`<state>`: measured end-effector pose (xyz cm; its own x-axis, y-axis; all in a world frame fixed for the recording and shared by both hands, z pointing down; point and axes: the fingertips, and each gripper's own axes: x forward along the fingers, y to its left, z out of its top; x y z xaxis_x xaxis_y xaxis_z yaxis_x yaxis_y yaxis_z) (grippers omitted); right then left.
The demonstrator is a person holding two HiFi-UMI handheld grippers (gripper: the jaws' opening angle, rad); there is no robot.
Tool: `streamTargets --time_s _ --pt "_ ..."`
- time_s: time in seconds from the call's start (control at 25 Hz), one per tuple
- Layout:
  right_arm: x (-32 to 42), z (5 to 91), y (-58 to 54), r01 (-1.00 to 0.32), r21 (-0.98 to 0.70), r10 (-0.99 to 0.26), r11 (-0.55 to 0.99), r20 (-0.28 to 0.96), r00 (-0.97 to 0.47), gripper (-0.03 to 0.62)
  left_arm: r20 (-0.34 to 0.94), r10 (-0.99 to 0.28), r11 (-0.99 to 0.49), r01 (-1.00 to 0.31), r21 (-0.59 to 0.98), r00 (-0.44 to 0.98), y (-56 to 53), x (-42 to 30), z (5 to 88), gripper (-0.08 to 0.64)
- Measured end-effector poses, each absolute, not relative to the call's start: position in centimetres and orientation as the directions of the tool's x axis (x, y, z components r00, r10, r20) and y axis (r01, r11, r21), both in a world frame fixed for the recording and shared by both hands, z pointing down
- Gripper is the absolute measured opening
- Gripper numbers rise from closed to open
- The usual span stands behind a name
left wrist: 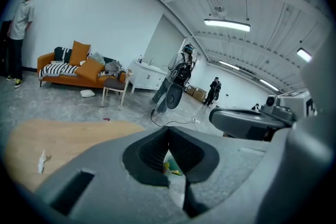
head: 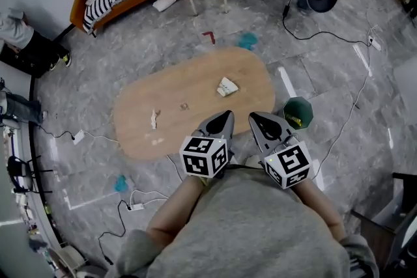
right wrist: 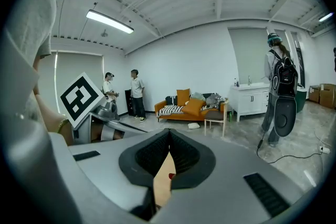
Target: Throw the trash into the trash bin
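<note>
Since nothing is held, left hand-held gripper (head: 221,119) and right hand-held gripper (head: 260,122) sit pressed together. Paper (head: 226,86) waits at twelve o'clock, bin (head: 298,112) at two.

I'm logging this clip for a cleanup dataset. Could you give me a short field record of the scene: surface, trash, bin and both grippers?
surface: oval wooden table
trash on table: crumpled white paper; small white scrap
bin: green trash bin, on the floor by the table's right end
floor litter: red piece; teal piece
left gripper: jaws together, nothing held
right gripper: jaws together, nothing held
</note>
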<state>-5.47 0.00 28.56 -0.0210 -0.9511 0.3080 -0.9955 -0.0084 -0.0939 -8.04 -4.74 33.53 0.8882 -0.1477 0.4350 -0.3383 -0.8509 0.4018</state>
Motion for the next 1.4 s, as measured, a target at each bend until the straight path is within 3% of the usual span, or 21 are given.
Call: streamTargets --time_s 1.4 --pt "-21.5 34.0 -15.8 -0.927 -0.119 -0.820 0.355 0.436 -0.370 0.008 0.483 -0.437 -0.607 -0.645 0.464 0.759 -20.2 -25.9 38.6 0.009"
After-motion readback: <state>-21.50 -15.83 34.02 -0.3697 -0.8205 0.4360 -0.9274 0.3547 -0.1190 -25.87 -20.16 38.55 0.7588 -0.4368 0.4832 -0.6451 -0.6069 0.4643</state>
